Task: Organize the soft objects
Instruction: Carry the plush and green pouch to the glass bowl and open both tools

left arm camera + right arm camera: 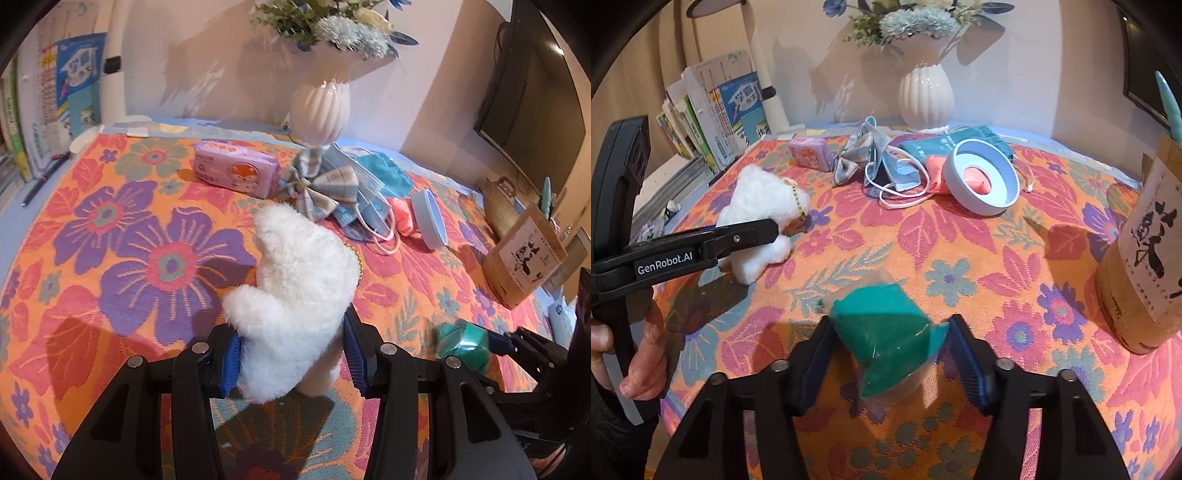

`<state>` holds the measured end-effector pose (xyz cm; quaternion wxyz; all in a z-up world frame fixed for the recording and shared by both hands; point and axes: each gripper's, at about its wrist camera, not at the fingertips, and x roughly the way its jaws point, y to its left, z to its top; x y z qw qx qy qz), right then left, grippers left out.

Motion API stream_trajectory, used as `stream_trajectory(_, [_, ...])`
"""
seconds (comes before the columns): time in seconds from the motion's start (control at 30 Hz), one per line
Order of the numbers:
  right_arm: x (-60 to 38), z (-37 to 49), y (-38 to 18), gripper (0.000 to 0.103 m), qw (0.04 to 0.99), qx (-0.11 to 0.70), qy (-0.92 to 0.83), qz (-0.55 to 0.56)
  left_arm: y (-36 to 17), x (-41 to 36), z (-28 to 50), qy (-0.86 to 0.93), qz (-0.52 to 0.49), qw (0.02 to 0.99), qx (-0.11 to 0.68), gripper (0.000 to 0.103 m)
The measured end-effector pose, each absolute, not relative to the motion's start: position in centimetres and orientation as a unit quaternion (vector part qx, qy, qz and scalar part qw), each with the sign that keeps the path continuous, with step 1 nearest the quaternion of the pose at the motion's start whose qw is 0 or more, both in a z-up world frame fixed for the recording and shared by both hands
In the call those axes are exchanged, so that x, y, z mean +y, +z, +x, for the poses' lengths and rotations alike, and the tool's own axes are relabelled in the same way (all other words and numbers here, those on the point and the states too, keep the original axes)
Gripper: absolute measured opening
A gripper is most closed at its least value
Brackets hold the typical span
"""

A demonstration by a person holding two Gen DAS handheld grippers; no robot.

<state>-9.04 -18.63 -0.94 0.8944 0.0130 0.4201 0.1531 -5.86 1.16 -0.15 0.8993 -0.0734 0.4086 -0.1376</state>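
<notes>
1. A fluffy white plush toy point(295, 295) sits clamped between the blue pads of the left gripper point(291, 354), its long axis running away from the jaws toward 12 o'clock, a gold bead chain point(357, 264) hanging at its 3 o'clock side.
2. A teal cloth bundle in clear crinkly wrap point(886, 332) lies between the jaws of the right gripper point(886, 358); motion blur hides whether the pads press it, so the grip cannot be told.
3. The left gripper is nearer the plush, the right nearer the bundle.
4. Beyond, at 12 to 1 o'clock on the woven floral tablecloth point(110, 240), lie a plaid fabric bow point(325, 184), a crumpled blue face mask point(365, 206) and a pink wipes pack point(236, 170).
</notes>
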Motion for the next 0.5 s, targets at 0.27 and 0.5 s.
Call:
stream_trajectory(0.27, [-20.3,-10.7,-0.2,0.05,0.884,0.437,0.159,0.041,2.4,-1.8,-8.7,-0.168,-0.041,0.904,0.391,0.044])
stream_trajectory(0.5, [-24.6,-14.6,4.1,0.05,0.889,0.442,0.111,0.037,6.6,-5.7,-11.5,-0.238,-0.058,0.899,0.362,0.044])
